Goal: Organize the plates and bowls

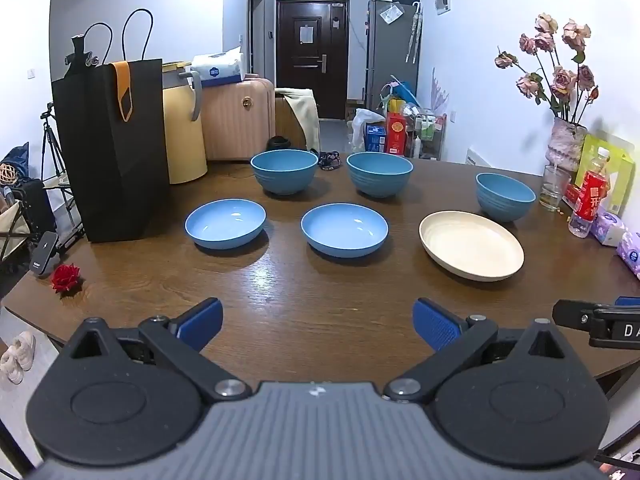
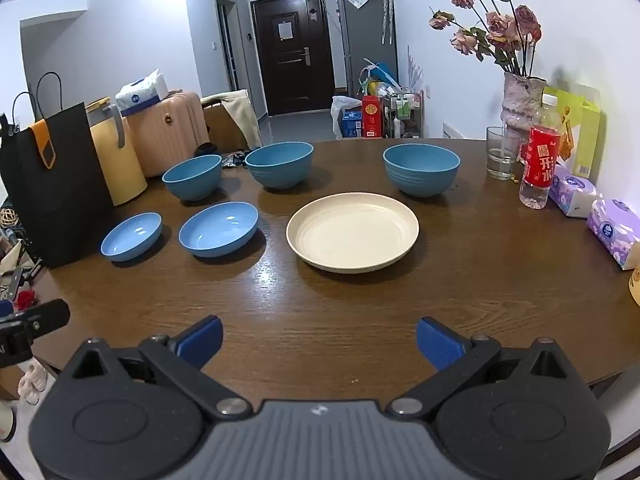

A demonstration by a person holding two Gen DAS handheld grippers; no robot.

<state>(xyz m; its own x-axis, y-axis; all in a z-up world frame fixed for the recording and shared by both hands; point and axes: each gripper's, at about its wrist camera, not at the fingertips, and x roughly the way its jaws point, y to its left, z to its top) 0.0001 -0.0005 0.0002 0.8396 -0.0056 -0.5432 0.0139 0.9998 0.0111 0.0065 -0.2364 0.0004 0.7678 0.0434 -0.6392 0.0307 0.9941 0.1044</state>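
On the brown wooden table (image 1: 320,300), six dishes laid out in two rows, none stacked yet: three deep blue bowls (image 1: 379,174) along the far row; two shallow blue plates (image 1: 344,229) and one cream plate (image 2: 352,232) along the near row. Judged as the very start of the sorting, with nothing gathered.

Left gripper (image 1: 318,324): blue pads spread wide, nothing between them, hovering above the near edge, tilted downward toward the shallow blue plates, which lie ahead and well apart from the fingertips. Right gripper (image 2: 319,344): likewise spread wide and empty, facing the cream plate, which sits straight ahead but not within reach of the pads.

Next move, probably: reaching forward to one dish's rim, one pad inside the rim and one outside, then pinching and lifting onto a like-shaped dish. Thin, sloped rims likely slippery, so a square approach needed.
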